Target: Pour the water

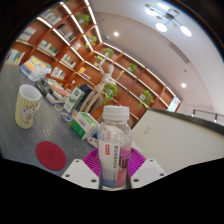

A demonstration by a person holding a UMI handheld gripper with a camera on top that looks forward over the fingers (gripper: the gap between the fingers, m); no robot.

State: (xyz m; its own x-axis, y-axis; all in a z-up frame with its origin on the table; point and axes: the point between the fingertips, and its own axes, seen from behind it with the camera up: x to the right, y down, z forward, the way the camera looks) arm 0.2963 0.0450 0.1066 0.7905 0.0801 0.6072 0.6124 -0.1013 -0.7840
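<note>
Water bottle (116, 140) is held upright between the tongs (114, 166), with the pink pads (95, 163) pressed in on both sides of its lower half, so it looks properly gripped and lifted rather than resting on anything. A white cap is seen on top, and whether it's screwed on can't be told from here. Paper cup (28, 105) is set on the desk (20, 140) off to the far left, well apart from the bottle, and a round red coaster (49, 153) is laid nearer, between cup and tongs. Some packaged stuff (85, 123) is piled further back, just left of the bottle, with bookshelves (60, 45) behind. Probably the carry-over-to-the-cup stage, pouring not yet started. What could go sideways: the bottle is grabbed low, so once it's tilted the top-heavy weight could make it twist or slide in the pads. The cup looks light and tall, so it could easily be knocked over by a nudge from the bottle neck. And if the cap is on, nothing gets poured at all.
</note>
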